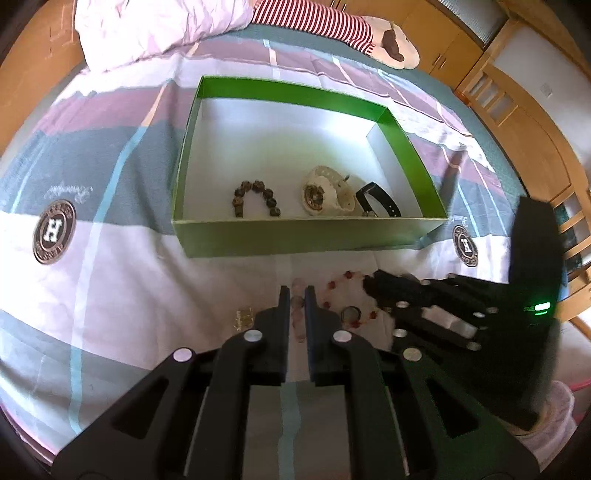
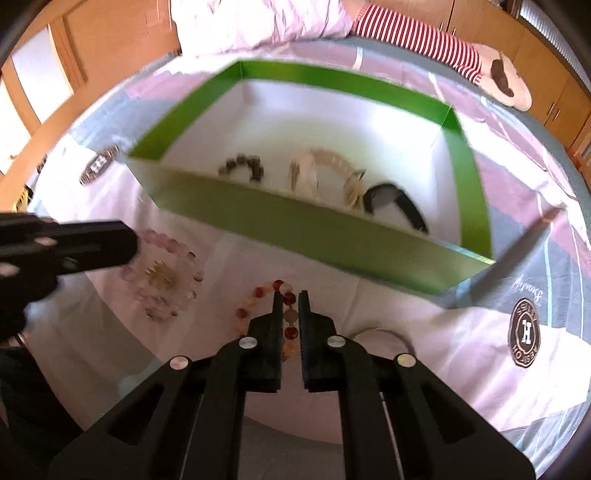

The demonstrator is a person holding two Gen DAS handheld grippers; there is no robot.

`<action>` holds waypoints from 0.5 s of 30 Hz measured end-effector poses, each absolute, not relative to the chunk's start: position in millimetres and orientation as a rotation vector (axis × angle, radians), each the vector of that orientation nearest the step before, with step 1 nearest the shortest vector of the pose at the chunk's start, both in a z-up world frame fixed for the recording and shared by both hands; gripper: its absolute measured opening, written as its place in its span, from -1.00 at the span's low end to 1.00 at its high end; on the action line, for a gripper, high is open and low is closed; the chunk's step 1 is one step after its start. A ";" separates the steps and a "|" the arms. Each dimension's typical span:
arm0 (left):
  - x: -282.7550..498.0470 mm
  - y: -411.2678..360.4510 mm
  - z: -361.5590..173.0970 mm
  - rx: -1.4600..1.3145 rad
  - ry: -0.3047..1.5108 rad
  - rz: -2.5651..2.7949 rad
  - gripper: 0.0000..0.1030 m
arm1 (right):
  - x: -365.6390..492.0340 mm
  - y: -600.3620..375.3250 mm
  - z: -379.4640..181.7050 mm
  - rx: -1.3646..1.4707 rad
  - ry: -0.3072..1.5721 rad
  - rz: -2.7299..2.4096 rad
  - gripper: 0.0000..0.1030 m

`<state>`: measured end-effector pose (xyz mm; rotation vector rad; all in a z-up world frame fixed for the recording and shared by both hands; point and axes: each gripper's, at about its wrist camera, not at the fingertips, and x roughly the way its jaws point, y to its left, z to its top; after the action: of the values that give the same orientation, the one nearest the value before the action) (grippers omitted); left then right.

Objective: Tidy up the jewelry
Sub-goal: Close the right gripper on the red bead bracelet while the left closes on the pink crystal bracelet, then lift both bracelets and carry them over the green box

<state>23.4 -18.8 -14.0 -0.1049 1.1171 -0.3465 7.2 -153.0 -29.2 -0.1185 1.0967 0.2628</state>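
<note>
My left gripper [image 1: 296, 291] points down at the bedsheet, shut on a pale pink bead bracelet [image 1: 297, 283]. That bracelet [image 2: 168, 240] rings a small gold ornament [image 2: 160, 275]. Just to its right, my right gripper [image 2: 290, 297] is shut on a red and orange bead bracelet [image 2: 258, 291], whose loop [image 1: 332, 284] lies on the sheet. Behind both stands an open green box [image 1: 295, 236] with a white floor. It holds a dark bead bracelet [image 1: 255, 197], a white watch [image 1: 325, 194] and a black band [image 1: 376, 201].
The bed is covered by a striped sheet with round logo badges [image 1: 53, 232]. A pink duvet [image 1: 159, 26] and a red-striped plush toy [image 1: 332, 26] lie at the far end. Wooden cabinets [image 1: 517, 122] line the right side.
</note>
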 end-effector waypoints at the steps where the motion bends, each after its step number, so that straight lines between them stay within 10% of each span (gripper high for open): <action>1: 22.3 -21.0 -12.4 -0.086 1.100 -0.333 -0.85 | 6.6 -155.3 -24.9 -0.105 1.087 0.263 -0.85; 15: 15.8 -32.8 9.7 0.013 0.961 -0.253 -0.85 | 0.3 -179.0 20.7 0.007 0.991 0.274 -0.85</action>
<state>15.8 -32.8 9.7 0.0132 0.9611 -0.2534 0.3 -179.0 20.7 0.0067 0.9907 0.2737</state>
